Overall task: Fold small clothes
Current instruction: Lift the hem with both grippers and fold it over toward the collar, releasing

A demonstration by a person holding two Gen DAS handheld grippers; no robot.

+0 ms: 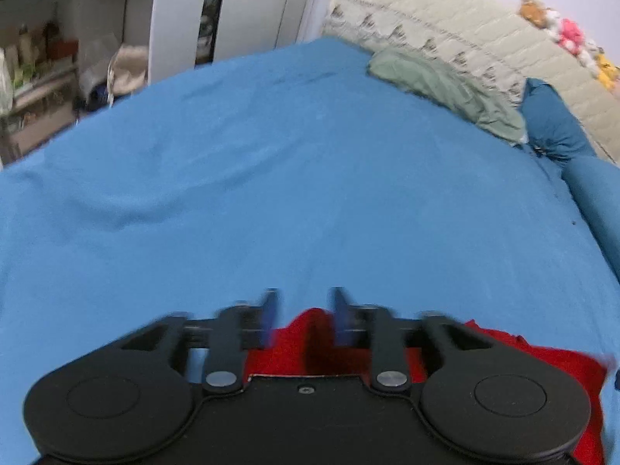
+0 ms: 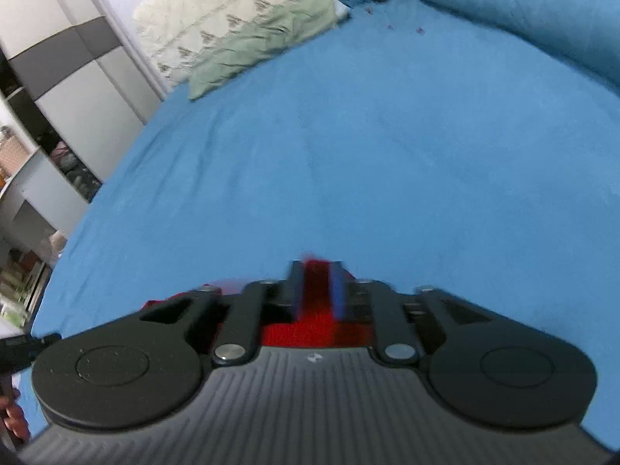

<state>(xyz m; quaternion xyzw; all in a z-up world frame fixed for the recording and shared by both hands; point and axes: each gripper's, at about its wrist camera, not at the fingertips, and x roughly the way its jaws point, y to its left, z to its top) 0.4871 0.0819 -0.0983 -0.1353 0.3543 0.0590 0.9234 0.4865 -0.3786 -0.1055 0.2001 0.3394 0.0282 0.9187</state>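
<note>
A red garment (image 1: 503, 356) lies on the blue bed sheet (image 1: 271, 193), mostly under and to the right of my left gripper (image 1: 304, 310). The left jaws stand a little apart with red cloth bunched between them; whether they pinch it is unclear through the blur. In the right wrist view the red garment (image 2: 316, 325) fills the narrow gap between the blue pads of my right gripper (image 2: 317, 271), which is shut on it. Most of the garment is hidden beneath both gripper bodies.
A pale green cloth (image 1: 445, 89) (image 2: 263, 46) lies at the far side of the bed against a cream quilted cover (image 1: 465, 27). A blue pillow (image 1: 554, 124) sits at the right. Shelves and a wardrobe (image 1: 58, 77) stand beyond the bed's left edge.
</note>
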